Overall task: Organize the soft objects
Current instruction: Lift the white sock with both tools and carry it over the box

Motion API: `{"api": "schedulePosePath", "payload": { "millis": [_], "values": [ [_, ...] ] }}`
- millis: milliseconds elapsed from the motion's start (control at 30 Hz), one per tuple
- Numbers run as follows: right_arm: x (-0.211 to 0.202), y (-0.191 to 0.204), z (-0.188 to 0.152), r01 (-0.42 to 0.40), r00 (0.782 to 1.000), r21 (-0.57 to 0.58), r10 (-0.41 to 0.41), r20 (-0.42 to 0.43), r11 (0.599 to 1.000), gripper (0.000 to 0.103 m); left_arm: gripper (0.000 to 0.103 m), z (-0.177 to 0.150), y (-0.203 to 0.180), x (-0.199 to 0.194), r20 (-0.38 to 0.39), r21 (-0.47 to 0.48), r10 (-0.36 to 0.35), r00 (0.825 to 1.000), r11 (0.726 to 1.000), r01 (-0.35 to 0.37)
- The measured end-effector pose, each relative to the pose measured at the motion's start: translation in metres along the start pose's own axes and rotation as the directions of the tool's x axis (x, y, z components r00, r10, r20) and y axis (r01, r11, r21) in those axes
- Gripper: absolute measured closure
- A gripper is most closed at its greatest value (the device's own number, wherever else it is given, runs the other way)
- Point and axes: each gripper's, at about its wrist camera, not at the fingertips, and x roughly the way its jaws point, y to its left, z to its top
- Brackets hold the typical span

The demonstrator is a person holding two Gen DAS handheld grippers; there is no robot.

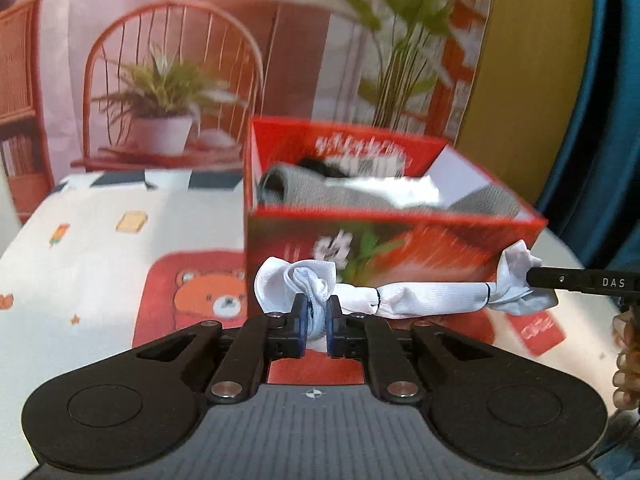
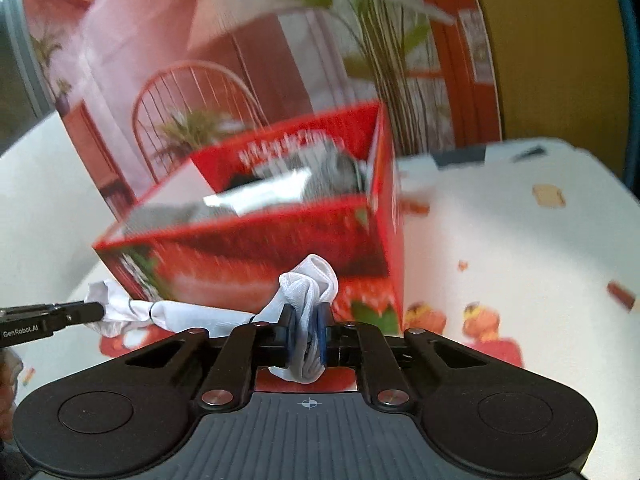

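Sock (image 1: pixel 432 296) stretched btwn both grippers; left view shows bear print (image 1: pixel 208 300).

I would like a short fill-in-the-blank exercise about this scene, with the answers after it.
1. The white cloth is stretched between ____ hand-held grippers.
2. The left hand-held gripper is ____ on one end of it; the right hand-held gripper grips the other.
3. The box behind the cloth is ____ in colour.
4. Grey fabric lies ____ the box.

Answers: two; shut; red; inside
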Motion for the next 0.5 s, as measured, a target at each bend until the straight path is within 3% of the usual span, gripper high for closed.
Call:
{"api": "schedulePosePath", "payload": {
  "millis": [300,500],
  "values": [
    [-0.041,0.015,0.042,-0.048,0.986,-0.073,0.059,0.157,0.996,0.093,0.093,0.034,-0.010,-0.036,0.160,0.010,-0.026,0.987,1.000,0.024],
    [-0.041,0.023,0.076,-0.038,0.975,-0.111,0.061,0.215,0.993,0.093,0.093,0.070,-0.017,-0.032,0.222,0.028,-0.023,0.975,0.999,0.018]
  ]
}}
